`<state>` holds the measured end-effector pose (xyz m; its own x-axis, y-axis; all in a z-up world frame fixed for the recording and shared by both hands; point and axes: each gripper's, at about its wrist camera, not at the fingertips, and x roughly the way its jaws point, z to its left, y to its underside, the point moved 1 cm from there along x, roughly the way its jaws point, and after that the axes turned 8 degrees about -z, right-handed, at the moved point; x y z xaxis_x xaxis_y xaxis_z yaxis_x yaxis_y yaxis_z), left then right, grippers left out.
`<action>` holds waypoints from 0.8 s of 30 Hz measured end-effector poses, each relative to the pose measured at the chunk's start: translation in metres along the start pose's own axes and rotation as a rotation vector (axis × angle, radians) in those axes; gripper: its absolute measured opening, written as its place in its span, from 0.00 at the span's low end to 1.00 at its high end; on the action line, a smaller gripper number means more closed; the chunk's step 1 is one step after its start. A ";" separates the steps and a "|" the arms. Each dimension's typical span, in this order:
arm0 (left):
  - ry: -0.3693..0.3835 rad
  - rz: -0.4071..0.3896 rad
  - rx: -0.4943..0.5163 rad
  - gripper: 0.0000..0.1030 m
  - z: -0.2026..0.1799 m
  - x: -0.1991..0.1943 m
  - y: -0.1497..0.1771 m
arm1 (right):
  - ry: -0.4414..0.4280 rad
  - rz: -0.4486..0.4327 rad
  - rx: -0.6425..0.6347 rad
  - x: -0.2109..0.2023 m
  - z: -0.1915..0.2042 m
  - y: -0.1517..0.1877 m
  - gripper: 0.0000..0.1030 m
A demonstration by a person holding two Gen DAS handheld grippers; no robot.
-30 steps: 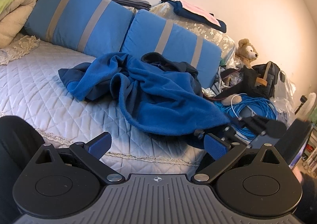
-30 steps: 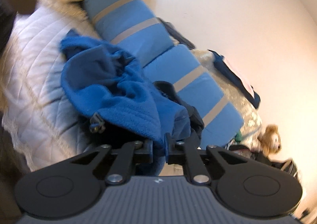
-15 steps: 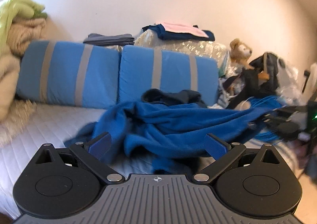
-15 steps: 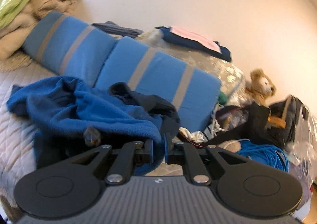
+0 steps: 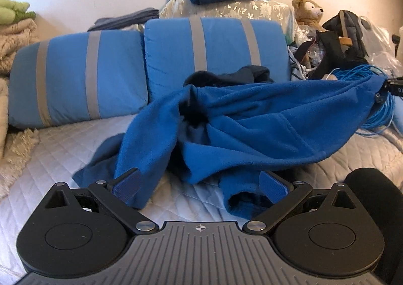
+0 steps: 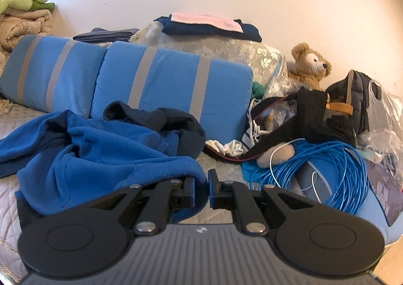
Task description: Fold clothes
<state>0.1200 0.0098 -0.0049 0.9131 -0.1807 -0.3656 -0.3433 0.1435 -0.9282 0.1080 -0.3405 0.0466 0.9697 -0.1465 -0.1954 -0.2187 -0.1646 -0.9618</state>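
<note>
Right now my left gripper [image 5: 199, 184] is spread wide, pads [image 5: 126, 184] apart w/ nothing clamped; the fleece [image 5: 252, 118] lies just ahead of it, a loose fold between the pads and a sleeve end near the right pad. My right gripper [image 6: 201, 190] has its fingers nearly pressed together, pinching an edge of the fleece [image 6: 100, 159]; blue fabric sits in the narrow gap. From the left cam that edge is pulled up and taut toward the right side, the rest sagging onto the quilt [image 5: 63, 149]. Fleece is crumpled mid-bed, in front of the striped cushions [image 5: 216, 50], w/ a dark navy garment [image 6: 161, 118] bunched behind it, touching the cushion base. Folded clothes [image 6: 206, 25] sit on a covered pile behind the cushions. Teddy [image 6: 309, 66] leans by the wall, black bag [image 6: 335, 113] beside it, blue cable coil [image 6: 327, 171] near the right gripper. Blankets [image 6: 22, 23] are stacked far left.
</note>
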 end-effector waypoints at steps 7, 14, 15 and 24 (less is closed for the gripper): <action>0.006 0.011 0.036 0.98 0.002 0.015 0.007 | 0.011 0.029 0.048 0.008 -0.011 0.010 0.11; -0.037 0.018 0.168 0.90 0.002 0.051 0.020 | 0.010 0.023 0.029 0.007 -0.007 0.014 0.11; -0.029 0.020 0.174 0.90 0.002 0.056 0.020 | 0.011 0.023 0.026 0.008 -0.006 0.015 0.11; 0.004 0.016 0.345 0.71 -0.015 0.101 0.029 | 0.008 0.039 0.033 0.014 -0.007 0.022 0.11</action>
<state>0.1994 -0.0184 -0.0700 0.9069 -0.1797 -0.3811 -0.2623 0.4671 -0.8444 0.1157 -0.3530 0.0244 0.9594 -0.1604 -0.2318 -0.2528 -0.1261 -0.9593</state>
